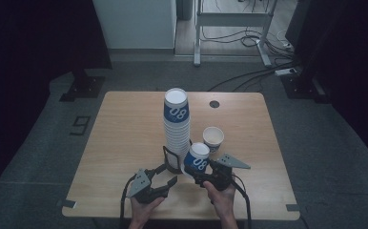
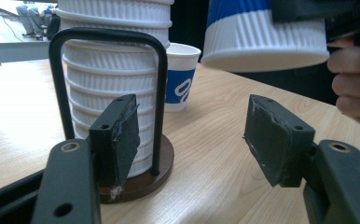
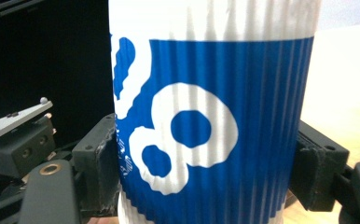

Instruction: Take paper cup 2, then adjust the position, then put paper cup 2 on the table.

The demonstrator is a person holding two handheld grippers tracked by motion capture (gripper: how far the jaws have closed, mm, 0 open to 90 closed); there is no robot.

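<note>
A tall stack of ribbed white-and-blue paper cups (image 1: 176,125) stands in a black wire holder (image 1: 172,161) on a round dark base near the table's middle. My right gripper (image 1: 197,168) is shut on a single blue "08" cup (image 1: 197,157), held just right of the holder. In the right gripper view that cup (image 3: 211,116) sits between both pads. In the left gripper view it (image 2: 262,37) hangs clear of the table. My left gripper (image 1: 168,174) is open in front of the holder (image 2: 108,42), with nothing between its pads (image 2: 122,135).
Another cup (image 1: 213,138) stands mouth up on the wooden table (image 1: 125,138), right of the stack, and appears behind the holder in the left gripper view (image 2: 180,74). A small round hole (image 1: 214,104) lies near the far edge. Cables and a metal frame (image 1: 232,28) are on the floor beyond.
</note>
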